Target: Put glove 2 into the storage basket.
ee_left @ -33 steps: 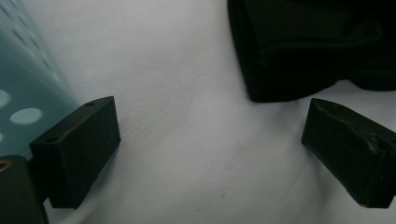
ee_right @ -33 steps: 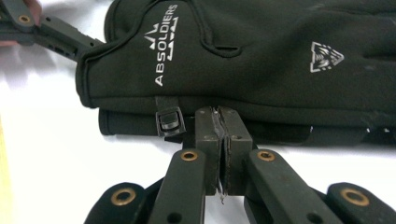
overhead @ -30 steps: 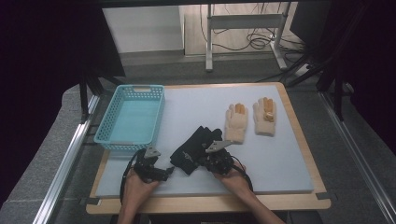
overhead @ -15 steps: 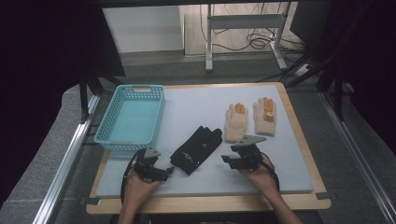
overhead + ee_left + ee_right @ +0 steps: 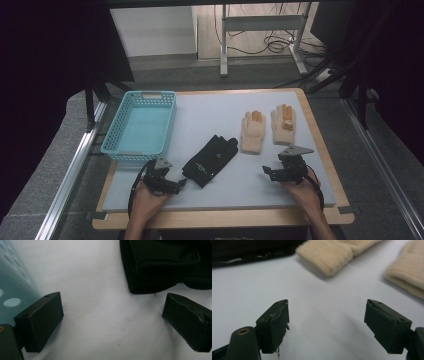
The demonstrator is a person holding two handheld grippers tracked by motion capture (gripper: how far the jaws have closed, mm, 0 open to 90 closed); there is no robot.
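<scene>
The black glove (image 5: 210, 160) lies flat on the worktop (image 5: 210, 112), just right of the basket (image 5: 141, 125). The left gripper (image 5: 181, 183) sits near its cuff, fingers wide and empty. The right gripper (image 5: 266, 173), right of the glove, has just been opening its fingers, nothing between them.

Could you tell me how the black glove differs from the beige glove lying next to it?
The black glove is dark and smooth, with small white print; the beige glove is pale and fuzzy, with orange fingertips. The black glove lies slanted across the mat, cuff toward the left gripper, whereas the beige glove lies straight, fingers pointing away from the person. Both lie flat on the mat, and neither is held.
</scene>
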